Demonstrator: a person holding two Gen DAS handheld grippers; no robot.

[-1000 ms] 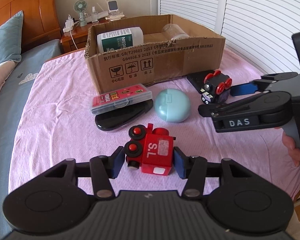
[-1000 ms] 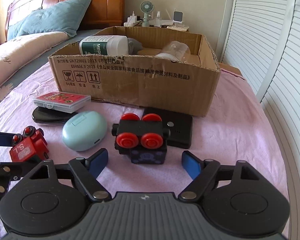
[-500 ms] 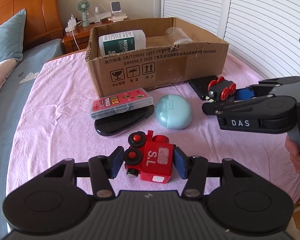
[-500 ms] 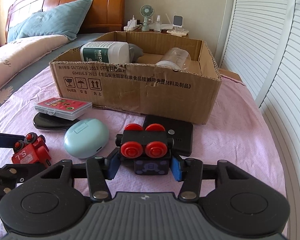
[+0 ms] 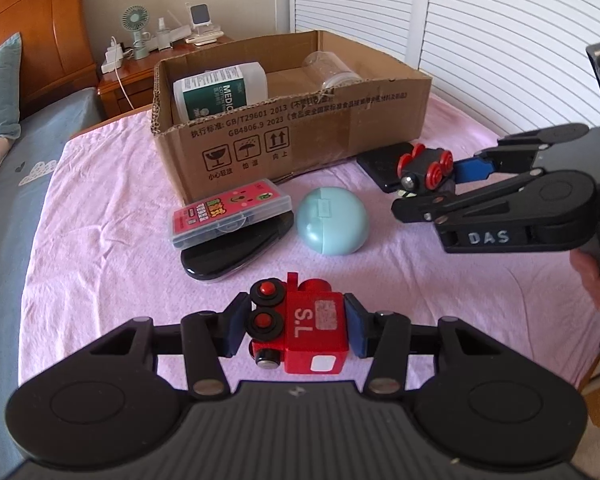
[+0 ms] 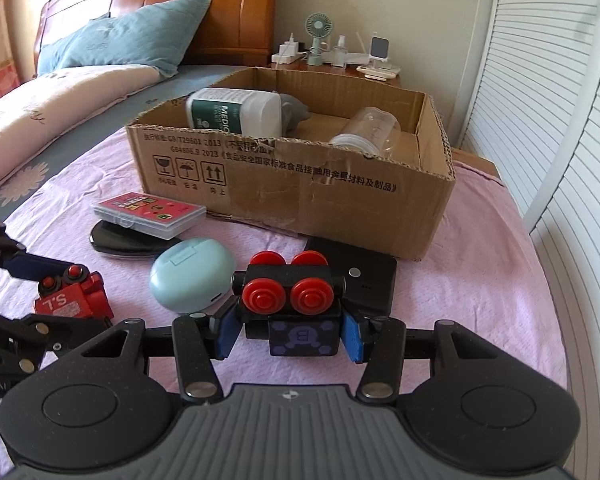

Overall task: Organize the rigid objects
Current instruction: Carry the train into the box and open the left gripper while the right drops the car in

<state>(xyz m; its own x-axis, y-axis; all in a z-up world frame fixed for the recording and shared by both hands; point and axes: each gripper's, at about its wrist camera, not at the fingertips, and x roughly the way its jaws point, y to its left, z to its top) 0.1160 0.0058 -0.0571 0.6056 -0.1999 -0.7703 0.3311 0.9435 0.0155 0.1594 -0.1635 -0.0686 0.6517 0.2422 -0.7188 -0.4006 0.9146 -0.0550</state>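
My left gripper [image 5: 294, 330] is shut on a red toy train [image 5: 304, 330] marked "S.L", lifted above the pink sheet; the train also shows in the right wrist view [image 6: 72, 296]. My right gripper [image 6: 288, 330] is shut on a black toy train with red wheels [image 6: 290, 304], seen from the left wrist view too [image 5: 424, 170]. An open cardboard box [image 5: 300, 136] stands behind, holding a white bottle [image 5: 220, 94] and a clear jar [image 6: 370, 130].
On the sheet lie a mint round case [image 5: 332, 220], a pink card case [image 5: 230, 212] on a black oval object [image 5: 228, 252], and a black flat box [image 6: 364, 280]. A nightstand [image 5: 156, 52] stands behind; shutters are at the right.
My right gripper closed on the black train and lifted it. My left gripper raised the red train off the sheet, and both views moved closer to the box.
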